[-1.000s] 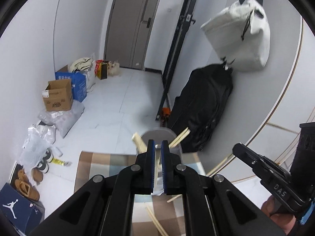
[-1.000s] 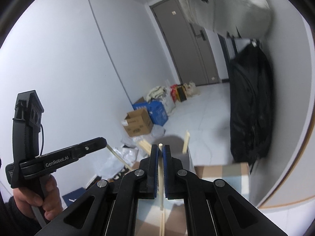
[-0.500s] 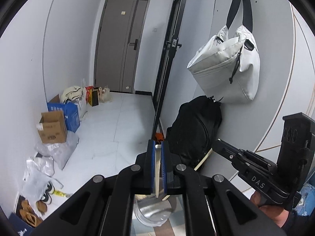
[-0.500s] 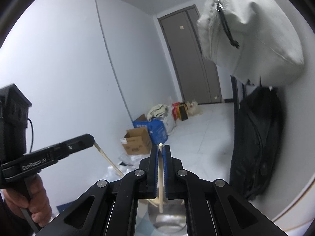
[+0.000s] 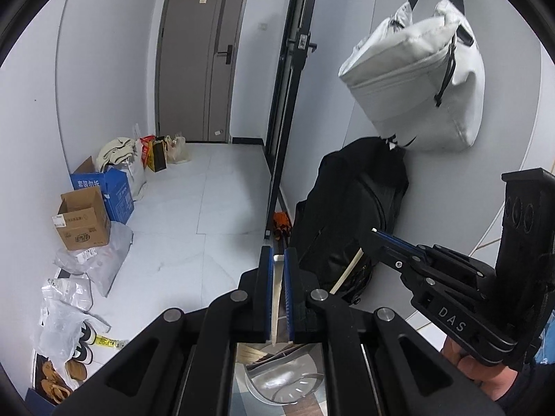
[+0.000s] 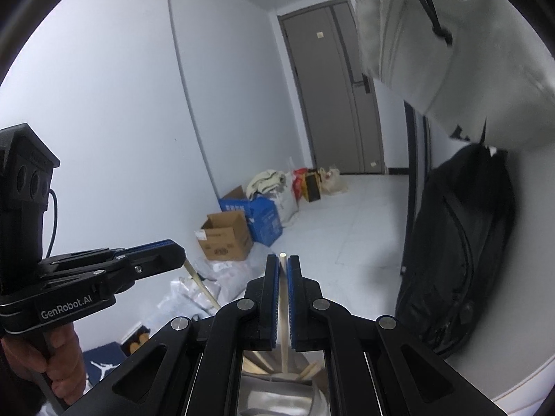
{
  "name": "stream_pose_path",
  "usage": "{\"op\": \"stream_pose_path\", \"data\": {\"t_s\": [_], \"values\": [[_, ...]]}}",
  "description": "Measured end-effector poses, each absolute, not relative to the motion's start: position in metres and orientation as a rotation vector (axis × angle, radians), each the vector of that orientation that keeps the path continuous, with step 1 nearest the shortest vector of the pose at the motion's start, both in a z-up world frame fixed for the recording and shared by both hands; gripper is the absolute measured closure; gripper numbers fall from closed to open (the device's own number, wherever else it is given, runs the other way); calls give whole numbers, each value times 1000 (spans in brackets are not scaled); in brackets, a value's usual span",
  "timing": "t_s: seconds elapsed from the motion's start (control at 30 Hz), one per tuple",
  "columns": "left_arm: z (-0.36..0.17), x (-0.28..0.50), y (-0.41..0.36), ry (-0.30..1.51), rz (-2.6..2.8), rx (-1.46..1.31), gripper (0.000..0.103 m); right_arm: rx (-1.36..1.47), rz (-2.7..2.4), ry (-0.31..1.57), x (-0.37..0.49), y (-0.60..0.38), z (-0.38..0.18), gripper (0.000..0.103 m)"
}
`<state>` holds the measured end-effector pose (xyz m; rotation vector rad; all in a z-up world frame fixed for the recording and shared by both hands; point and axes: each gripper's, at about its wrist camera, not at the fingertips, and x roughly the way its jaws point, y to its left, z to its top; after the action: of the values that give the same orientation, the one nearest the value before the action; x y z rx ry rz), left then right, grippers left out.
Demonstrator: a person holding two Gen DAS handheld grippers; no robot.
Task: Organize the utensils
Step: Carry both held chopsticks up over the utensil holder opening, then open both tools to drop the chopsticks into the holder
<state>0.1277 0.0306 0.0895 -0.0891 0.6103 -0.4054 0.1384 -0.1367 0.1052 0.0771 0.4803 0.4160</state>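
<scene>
Both claws are clamped narrow, each on 1 chopstick. The left claw (image 5: pixel 276 267) pinches a pale stick (image 5: pixel 276 298) whose long axis runs along the line of the fingers, top end just at the fingertips, lower end hanging toward the metal cup (image 5: pixel 277 386) seen directly beneath, between the claw's arms. The right claw (image 6: pixel 283 270) grips its own stick (image 6: pixel 283 312) in the same manner: upright between the blue pads, tip showing just above them, shaft dropping toward the cup (image 6: pixel 277 398) below. Further sticks lean inside the cup at its rim; their count cannot be told. In the left wrist view the right claw appears at right, in a hand (image 5: pixel 478 367), its stick slanting down and leftward toward the cup. In the right wrist view the left claw appears at left, in a hand (image 6: pixel 52 360), its stick slanting down and rightward. Judgement: both sticks lie above the cup with their lower ends converging on it, so the coming move depends on lowering each stick lengthwise into the cup's mouth; neither hand looks clearly nearer. Risk: the 2 sticks may cross or strike the rim if lowered together. The desk is barely visible; a strip of patterned surface shows under the cup. Bags and boxes on the floor play no part.
</scene>
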Motion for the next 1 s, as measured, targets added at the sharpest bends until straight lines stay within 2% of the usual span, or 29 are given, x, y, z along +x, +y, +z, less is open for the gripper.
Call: {"op": "stream_pose_path", "data": {"t_s": [0.67, 0.93, 0.97, 1.0], "values": [[35, 162, 16, 810, -530, -84, 101, 64, 470, 620, 162, -132, 42, 99], [32, 170, 26, 915, -577, -196, 100, 108, 493, 685, 162, -140, 29, 99], [36, 170, 29, 920, -566, -207, 94, 119, 495, 682, 161, -143, 30, 96], [36, 170, 30, 920, -558, -212, 90, 123, 490, 680, 161, -144, 31, 84]]}}
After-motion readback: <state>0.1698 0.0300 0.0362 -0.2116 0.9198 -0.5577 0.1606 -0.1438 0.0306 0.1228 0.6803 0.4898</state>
